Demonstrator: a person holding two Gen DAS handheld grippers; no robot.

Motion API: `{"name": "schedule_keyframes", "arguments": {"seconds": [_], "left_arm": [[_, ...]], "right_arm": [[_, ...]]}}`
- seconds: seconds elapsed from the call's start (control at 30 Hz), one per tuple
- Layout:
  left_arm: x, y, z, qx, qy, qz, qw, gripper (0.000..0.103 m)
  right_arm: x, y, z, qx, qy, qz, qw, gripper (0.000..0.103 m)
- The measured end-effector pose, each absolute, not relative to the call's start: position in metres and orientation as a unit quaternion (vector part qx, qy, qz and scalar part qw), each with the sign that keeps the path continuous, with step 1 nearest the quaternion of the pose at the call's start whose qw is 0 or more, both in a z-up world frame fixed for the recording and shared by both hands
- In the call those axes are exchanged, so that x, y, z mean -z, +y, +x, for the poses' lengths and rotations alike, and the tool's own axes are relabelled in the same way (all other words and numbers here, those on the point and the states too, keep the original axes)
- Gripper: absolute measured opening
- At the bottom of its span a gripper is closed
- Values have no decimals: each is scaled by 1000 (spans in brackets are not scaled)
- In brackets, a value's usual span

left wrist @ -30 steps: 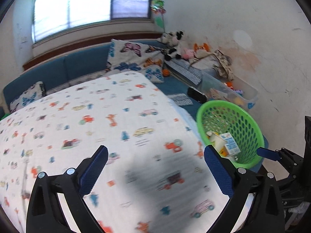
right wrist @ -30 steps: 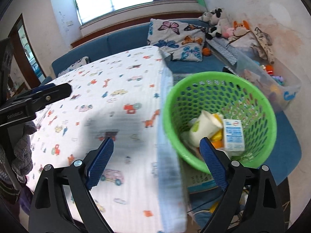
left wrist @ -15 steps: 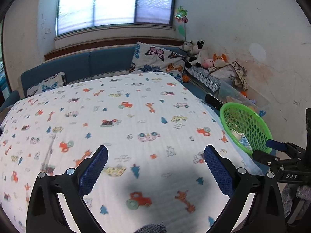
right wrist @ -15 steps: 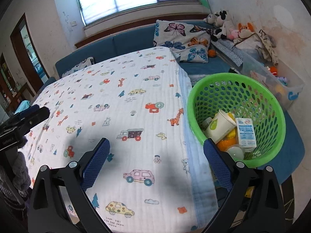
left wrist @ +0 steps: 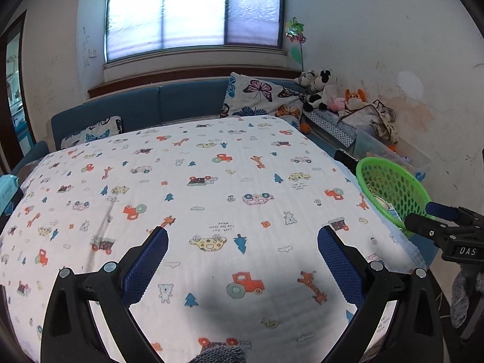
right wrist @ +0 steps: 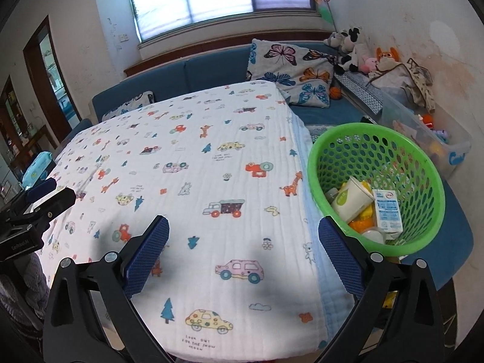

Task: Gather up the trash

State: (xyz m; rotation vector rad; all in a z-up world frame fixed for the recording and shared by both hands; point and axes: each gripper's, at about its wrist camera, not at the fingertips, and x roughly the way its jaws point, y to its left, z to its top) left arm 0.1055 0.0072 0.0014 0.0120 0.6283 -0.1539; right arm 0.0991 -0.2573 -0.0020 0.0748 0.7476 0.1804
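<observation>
1. The left tongs [left wrist: 242,236] hover above the worktop [left wrist: 211,181], which is covered by a white cloth printed with cars, giraffes and trees. Their two blue-padded fingers are spread wide with nothing between them.
2. The right tongs [right wrist: 243,233] hang over the right-hand part of the same worktop, also spread wide and empty, with one blue pad [right wrist: 338,254] lying over the pale blue edge of the cloth.
3. In the left wrist view the right tongs' body shows at the far right, level with the worktop's edge and in front of the basket; in the right wrist view the left tongs' body shows at the far left, over the opposite edge.
4. The green basket [right wrist: 423,163] stands just beside the worktop's right edge, on a blue seat — forward and to the right of the right tongs, close to the right pad but apart from it.
5. Inside the basket lies the trash: a paper cup [right wrist: 351,198] on its side, a small white and blue carton [right wrist: 387,211] propped against the wall, something orange and yellow beneath them, and a white round piece near the front.
6. From the left tongs the basket [left wrist: 390,187] sits well off to the right, past the worktop's edge — only a little of its contents can be made out there.
7. No trash shows on the cloth in either view.
</observation>
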Motion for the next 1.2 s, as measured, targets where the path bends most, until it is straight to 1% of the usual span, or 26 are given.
{"name": "schedule_keyframes", "arguments": {"seconds": [0.5,1.2], "left_arm": [[-3,11,91,71,305,10,950,96],[-7,-5,86,83,293,18,952,96]], "right_arm": [[-3,-248,88,-89,354,18,931,98],[-5,-247,75,-70,340,3,938,98]]}}
